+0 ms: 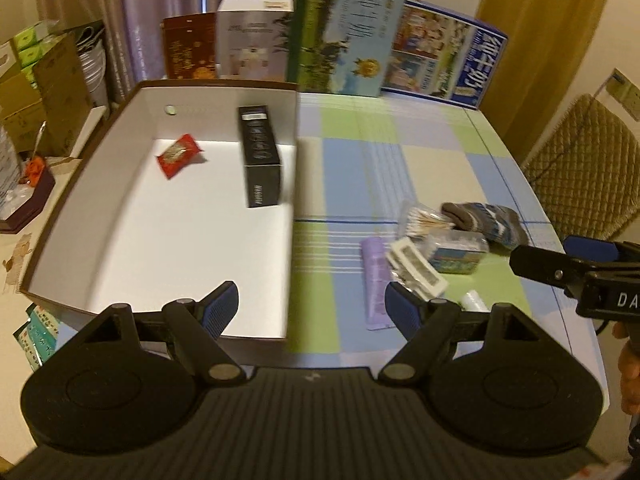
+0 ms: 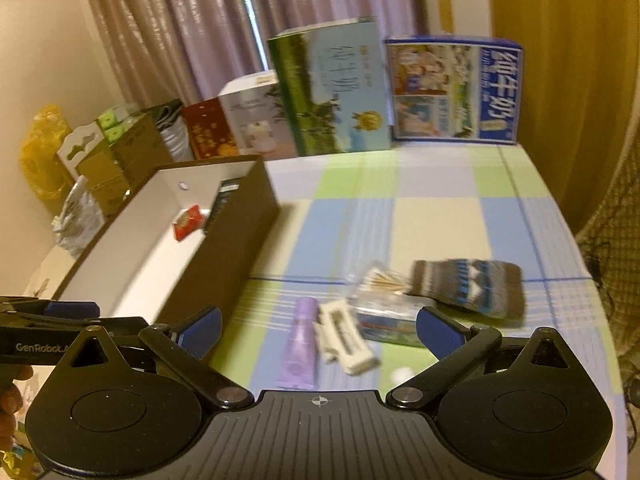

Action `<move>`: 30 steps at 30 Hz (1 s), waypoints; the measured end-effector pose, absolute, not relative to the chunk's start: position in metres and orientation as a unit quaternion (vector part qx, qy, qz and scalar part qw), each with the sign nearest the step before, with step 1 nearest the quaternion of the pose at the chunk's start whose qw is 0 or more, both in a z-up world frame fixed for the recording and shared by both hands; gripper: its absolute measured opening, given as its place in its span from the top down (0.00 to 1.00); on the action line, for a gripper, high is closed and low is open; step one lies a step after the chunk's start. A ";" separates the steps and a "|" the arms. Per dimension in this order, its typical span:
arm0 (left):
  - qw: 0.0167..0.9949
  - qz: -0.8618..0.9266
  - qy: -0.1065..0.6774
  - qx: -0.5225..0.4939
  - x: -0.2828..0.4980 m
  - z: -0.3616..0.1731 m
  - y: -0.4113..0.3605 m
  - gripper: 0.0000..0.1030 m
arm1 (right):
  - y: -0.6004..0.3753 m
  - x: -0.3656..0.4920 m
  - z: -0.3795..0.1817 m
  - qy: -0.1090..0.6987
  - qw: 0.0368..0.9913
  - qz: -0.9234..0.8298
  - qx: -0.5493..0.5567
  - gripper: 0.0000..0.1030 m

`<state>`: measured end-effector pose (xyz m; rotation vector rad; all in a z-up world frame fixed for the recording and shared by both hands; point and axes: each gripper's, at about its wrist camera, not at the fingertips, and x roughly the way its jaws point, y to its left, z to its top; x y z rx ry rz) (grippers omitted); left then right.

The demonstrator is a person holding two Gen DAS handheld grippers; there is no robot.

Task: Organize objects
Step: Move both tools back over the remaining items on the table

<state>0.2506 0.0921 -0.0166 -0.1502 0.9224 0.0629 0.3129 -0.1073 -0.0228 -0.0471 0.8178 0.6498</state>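
Note:
A brown box with a white inside [image 1: 120, 240] [image 2: 224, 252] stands on the left of the checked table; it holds a black carton [image 1: 260, 156] [image 2: 224, 200] and a red snack packet [image 1: 178, 155] [image 2: 187, 222]. To its right lies a loose pile: a purple tube [image 1: 376, 280] [image 2: 300, 348], a white packet [image 1: 416, 268] [image 2: 344, 340], a tin [image 1: 456, 256] [image 2: 380, 320], cotton swabs [image 1: 424, 220] [image 2: 384, 278] and a striped knitted sock [image 1: 484, 220] [image 2: 468, 284]. My left gripper [image 1: 312, 312] is open over the box's right wall, holding nothing. My right gripper [image 2: 320, 330] is open above the pile, also holding nothing.
Several upright cartons [image 1: 344, 32] [image 2: 332, 88] line the table's far edge. Cardboard boxes and bags [image 1: 44, 80] [image 2: 100, 152] crowd the left side. A quilted chair [image 1: 580, 168] stands at the right. The right gripper's body [image 1: 580, 276] shows in the left wrist view.

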 end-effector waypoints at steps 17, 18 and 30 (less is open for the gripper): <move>0.884 -0.016 0.465 -0.053 0.259 -0.042 0.025 0.25 | -0.190 0.320 -0.039 0.418 0.876 0.242 -0.012 0.02; 0.883 -0.018 0.467 -0.052 0.260 -0.044 0.022 0.25 | -0.194 0.319 -0.041 0.420 0.875 0.240 -0.012 0.02; 0.869 -0.024 0.493 -0.042 0.262 -0.068 -0.002 0.25 | -0.219 0.310 -0.063 0.448 0.866 0.220 -0.019 0.02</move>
